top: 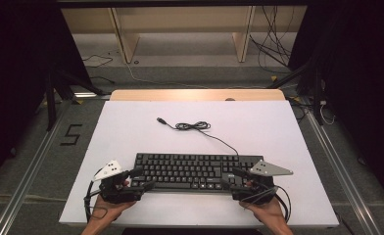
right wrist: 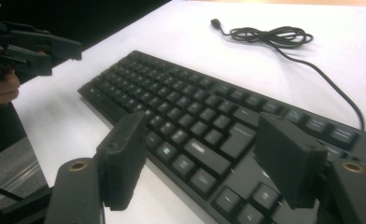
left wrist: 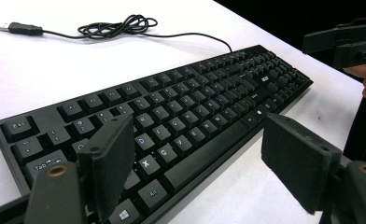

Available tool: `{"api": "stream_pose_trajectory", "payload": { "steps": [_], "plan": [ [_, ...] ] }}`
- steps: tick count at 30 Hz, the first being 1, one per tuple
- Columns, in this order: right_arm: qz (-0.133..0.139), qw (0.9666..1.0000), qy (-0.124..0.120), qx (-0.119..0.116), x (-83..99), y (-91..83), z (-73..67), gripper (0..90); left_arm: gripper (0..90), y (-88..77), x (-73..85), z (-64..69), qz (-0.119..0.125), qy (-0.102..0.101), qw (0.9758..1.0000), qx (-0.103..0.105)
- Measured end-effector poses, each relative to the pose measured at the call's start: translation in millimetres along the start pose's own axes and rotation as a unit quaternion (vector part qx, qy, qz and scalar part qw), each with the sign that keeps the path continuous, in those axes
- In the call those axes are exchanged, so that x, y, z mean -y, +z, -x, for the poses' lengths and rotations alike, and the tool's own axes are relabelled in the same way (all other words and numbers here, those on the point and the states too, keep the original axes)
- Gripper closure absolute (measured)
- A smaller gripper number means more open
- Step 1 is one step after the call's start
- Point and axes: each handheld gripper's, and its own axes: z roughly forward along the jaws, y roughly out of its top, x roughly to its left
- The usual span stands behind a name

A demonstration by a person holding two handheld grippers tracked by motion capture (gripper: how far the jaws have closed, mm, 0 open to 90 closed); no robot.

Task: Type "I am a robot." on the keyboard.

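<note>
White counter (top: 131, 127) under me, wood edge at the far side, dark room beyond with shelf legs and loose wires on the floor. My black keyboard (top: 195, 171) lies flat near my edge of the counter, long side toward me, its cable (top: 200, 128) trailing off the back into a loose coil, plug lying free on the white.

My left tool (top: 137, 178) sits at the keyboard's left end, jaws spread, one pad over the keys, the other hanging over the front edge; nothing pinched. My right tool (top: 235, 177) mirrors it at the right end, jaws spread wide too, pads clear of the case.

If I'm going to shift this keyboard, I reckon I want both ends taken evenly: each tool straddling the front edge at the same depth, pads on the case rim, not pressing keycaps. It's long and light, so a lopsided grip would likely let it swivel. I'd also mind that cable, since the coil could drag or snag.
</note>
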Motion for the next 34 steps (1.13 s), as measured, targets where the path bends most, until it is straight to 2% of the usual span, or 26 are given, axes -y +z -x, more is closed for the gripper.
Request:
{"api": "stream_pose_trajectory", "payload": {
  "steps": [6,15,34],
  "plan": [
    [0.005,0.9999,-0.007,0.010,6.3,-9.2,5.5,33.1,25.4,-0.3,0.0,0.1,0.001,-0.001,1.0000,0.001],
    [0.014,0.9996,0.003,0.023,14.3,-20.3,11.6,31.6,25.2,-0.5,0.0,0.2,0.001,-0.001,1.0000,0.003],
    [0.018,0.9996,0.005,0.020,13.8,-20.1,10.7,31.7,25.1,-0.7,-0.3,0.0,0.006,-0.002,1.0000,0.000]
  ]
}}
